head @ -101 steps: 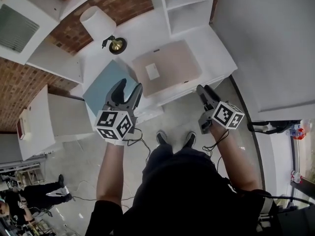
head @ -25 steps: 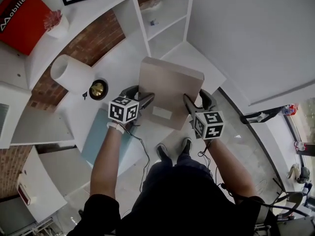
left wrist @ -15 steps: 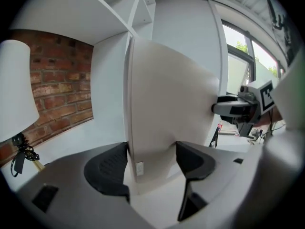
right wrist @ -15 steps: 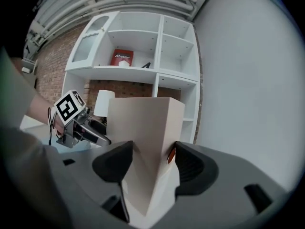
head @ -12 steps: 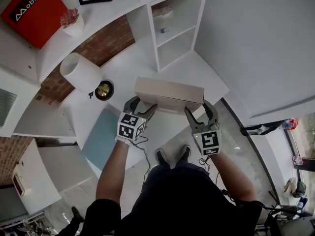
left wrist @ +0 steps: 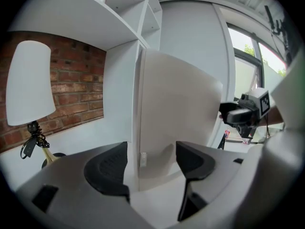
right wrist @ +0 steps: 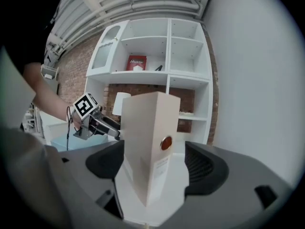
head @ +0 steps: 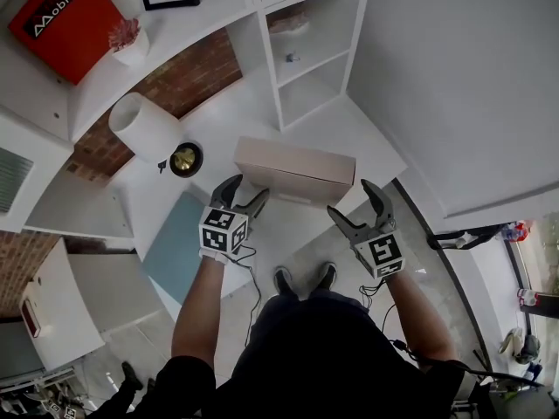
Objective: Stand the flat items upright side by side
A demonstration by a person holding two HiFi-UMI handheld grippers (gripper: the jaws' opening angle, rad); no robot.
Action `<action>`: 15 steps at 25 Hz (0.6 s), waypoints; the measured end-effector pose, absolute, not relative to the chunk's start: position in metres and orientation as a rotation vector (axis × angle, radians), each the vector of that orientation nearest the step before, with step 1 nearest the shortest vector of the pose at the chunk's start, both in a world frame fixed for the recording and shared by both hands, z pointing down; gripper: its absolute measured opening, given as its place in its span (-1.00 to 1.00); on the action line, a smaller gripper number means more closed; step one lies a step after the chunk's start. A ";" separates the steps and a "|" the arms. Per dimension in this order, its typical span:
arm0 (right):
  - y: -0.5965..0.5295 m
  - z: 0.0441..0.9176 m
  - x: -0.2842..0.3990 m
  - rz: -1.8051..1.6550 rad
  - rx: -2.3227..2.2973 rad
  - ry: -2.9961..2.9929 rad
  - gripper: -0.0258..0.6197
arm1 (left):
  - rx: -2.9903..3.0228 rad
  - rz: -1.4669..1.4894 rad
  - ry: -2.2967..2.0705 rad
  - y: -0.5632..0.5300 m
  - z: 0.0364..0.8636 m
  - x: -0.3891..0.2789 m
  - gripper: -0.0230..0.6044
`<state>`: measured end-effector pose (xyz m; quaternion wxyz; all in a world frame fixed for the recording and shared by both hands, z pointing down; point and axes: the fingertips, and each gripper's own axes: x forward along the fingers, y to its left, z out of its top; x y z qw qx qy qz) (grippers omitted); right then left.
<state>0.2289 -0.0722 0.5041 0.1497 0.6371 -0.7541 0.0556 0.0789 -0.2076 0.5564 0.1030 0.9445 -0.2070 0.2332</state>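
We saw the beige box standing upright on its long edge on the white desk, in front of the white shelf unit. Its broad face ran across the head view.

The left gripper sat at the box's left end with its jaws apart. In the left gripper view the box's upright corner rose between the two dark pads. A gap showed beside the left pad, and as far as we could tell the other pad did not press either.

The right gripper sat at the opposite end. Its jaws had just been opening and stood wide. The box's narrow end stood between them, with clear space on both sides in the right gripper view. That end carried a round orange sticker above a small white label.

The second flat item, a pale teal board, lay flat at the left of the desk, apart from the box and beyond the left gripper.

A lamp with a white shade and a brass base stood near the brick wall. A red box leaned on the shelf above it.
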 end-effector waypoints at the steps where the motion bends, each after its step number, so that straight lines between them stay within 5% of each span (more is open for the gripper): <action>1: -0.072 0.513 0.230 0.214 1.778 -2.204 0.32 | 2.773 0.680 -0.629 -0.208 0.556 0.076 0.08; 11: -0.094 0.542 0.225 0.234 1.468 -2.256 0.37 | 2.621 0.547 -0.786 -0.177 0.541 0.050 0.08; 15: -0.102 0.537 0.221 0.169 1.427 -2.297 0.23 | 2.597 0.522 -0.819 -0.164 0.533 0.047 0.08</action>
